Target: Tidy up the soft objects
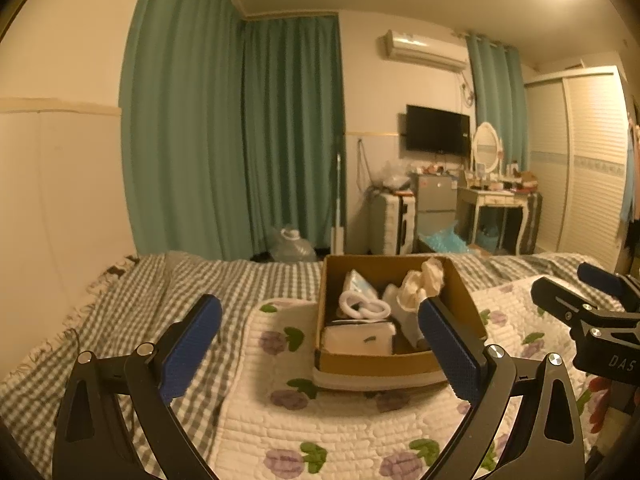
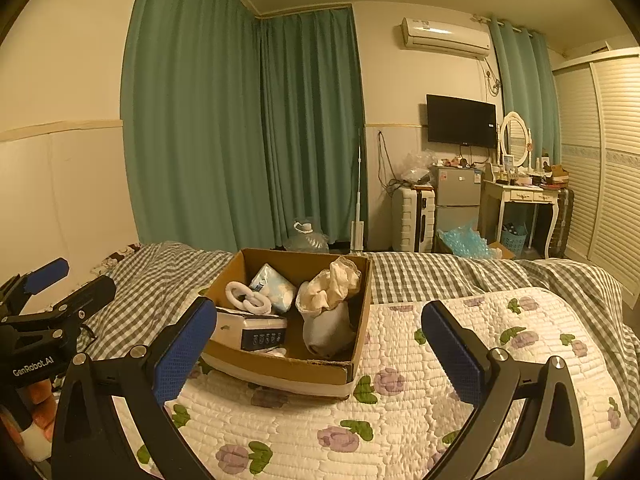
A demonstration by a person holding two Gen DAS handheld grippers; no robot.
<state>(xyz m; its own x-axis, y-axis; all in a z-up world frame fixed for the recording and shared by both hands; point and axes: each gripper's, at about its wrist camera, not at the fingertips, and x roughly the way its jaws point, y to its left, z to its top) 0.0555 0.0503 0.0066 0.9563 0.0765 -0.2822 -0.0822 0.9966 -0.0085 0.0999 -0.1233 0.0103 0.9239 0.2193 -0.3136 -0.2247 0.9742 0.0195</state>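
Note:
A brown cardboard box (image 1: 460, 280) (image 2: 360, 320) sits on a white quilt with purple flowers (image 1: 340, 420) (image 2: 460, 360) on the bed. Inside lie a white ring-shaped soft thing (image 1: 362, 306) (image 2: 246, 298), a pale blue and white packet (image 1: 360, 282) (image 2: 270, 284), a crumpled cream cloth (image 1: 424, 280) (image 2: 336, 284) over a grey bundle (image 2: 326, 330), and a white packet (image 1: 358, 338) (image 2: 250, 330). My left gripper (image 1: 320, 340) is open and empty in front of the box. My right gripper (image 2: 318, 344) is open and empty, right of the box.
A grey checked blanket (image 1: 140, 300) (image 2: 460, 272) covers the bed. Green curtains (image 1: 240, 140), a suitcase (image 2: 412, 220), a small fridge (image 2: 458, 196), a dressing table (image 2: 520, 196) and a wardrobe (image 2: 608, 160) stand beyond. An orange and white thing (image 2: 36, 412) lies at lower left.

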